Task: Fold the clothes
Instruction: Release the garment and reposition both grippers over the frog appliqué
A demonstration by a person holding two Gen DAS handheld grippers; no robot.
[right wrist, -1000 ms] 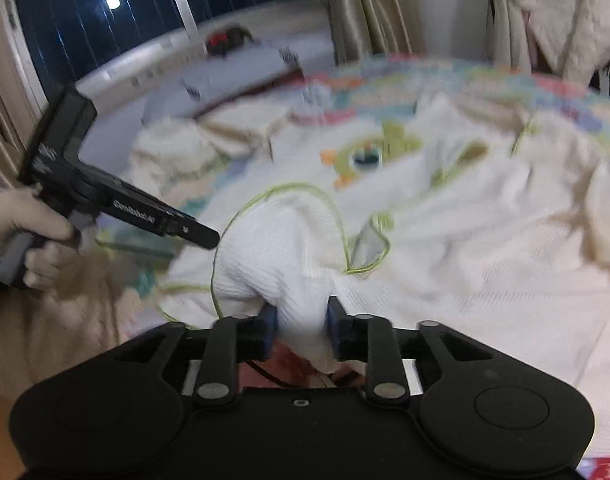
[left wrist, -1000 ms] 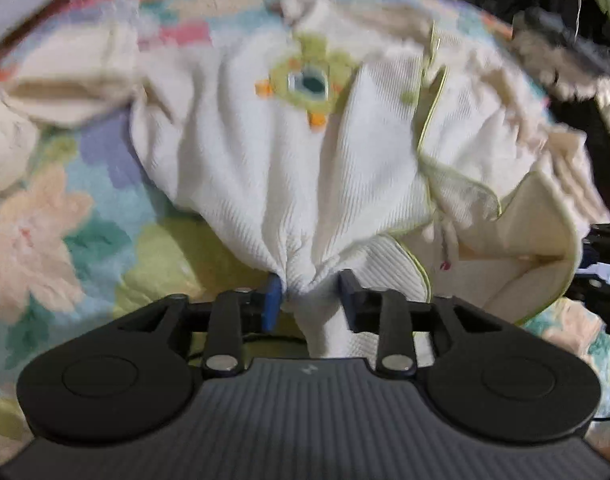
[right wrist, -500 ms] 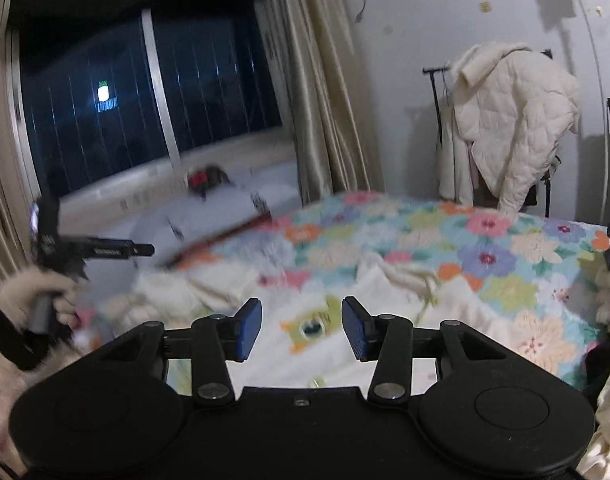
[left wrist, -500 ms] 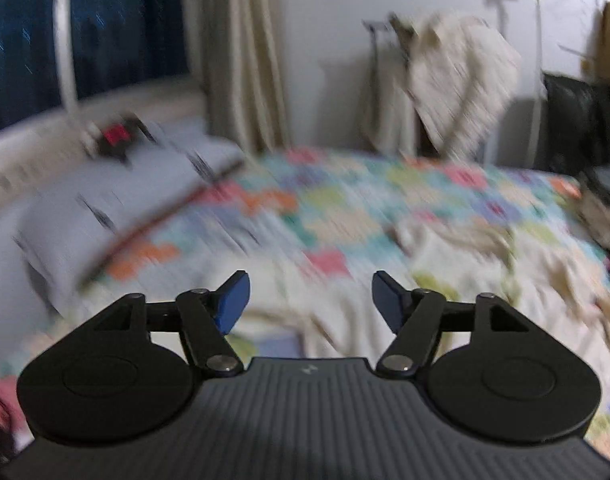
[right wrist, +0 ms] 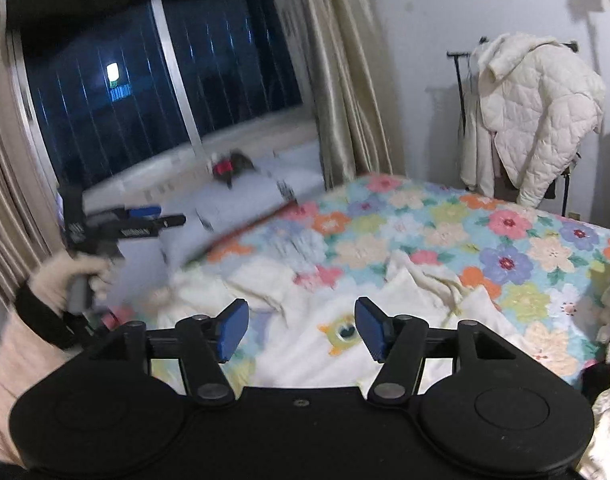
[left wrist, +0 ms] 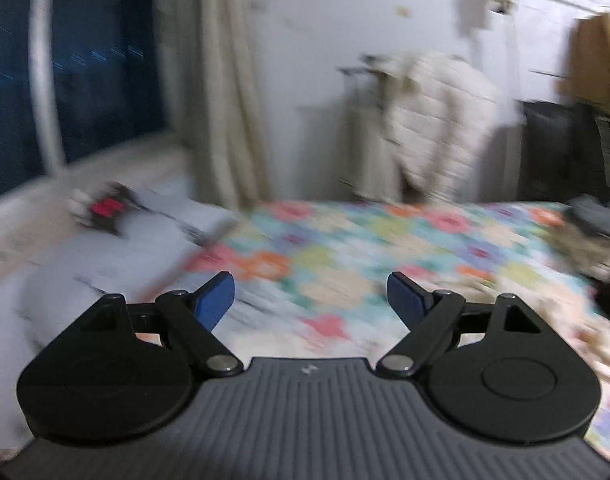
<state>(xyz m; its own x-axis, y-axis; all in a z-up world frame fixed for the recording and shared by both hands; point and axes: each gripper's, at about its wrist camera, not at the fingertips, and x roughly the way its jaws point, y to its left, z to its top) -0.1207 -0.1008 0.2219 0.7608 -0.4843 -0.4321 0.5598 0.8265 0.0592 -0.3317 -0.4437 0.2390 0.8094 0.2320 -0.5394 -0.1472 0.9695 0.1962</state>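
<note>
Holding the left gripper [left wrist: 311,296] up and level above the bed, aimed across the floral quilt [left wrist: 345,256] toward the far wall; view blurring. Seen from the right wrist camera, gripping its handle in a gloved hand [right wrist: 79,276] at the left side, fingers pointing out over the bed. Blue pads [left wrist: 215,294] spreading wide, pinching nothing, touching nothing. Raising the right gripper [right wrist: 301,326] likewise, tilted slightly down, its blue pads [right wrist: 233,330] standing well apart and carrying nothing. Lying below and ahead of it, flat on the quilt: the white garment [right wrist: 313,356] with the green monster print [right wrist: 343,334], free of both tools. Resting near it toward the window, more pale clothes [right wrist: 261,280]. Hanging on a rack by the wall, a white quilted jacket [right wrist: 537,116].
</note>
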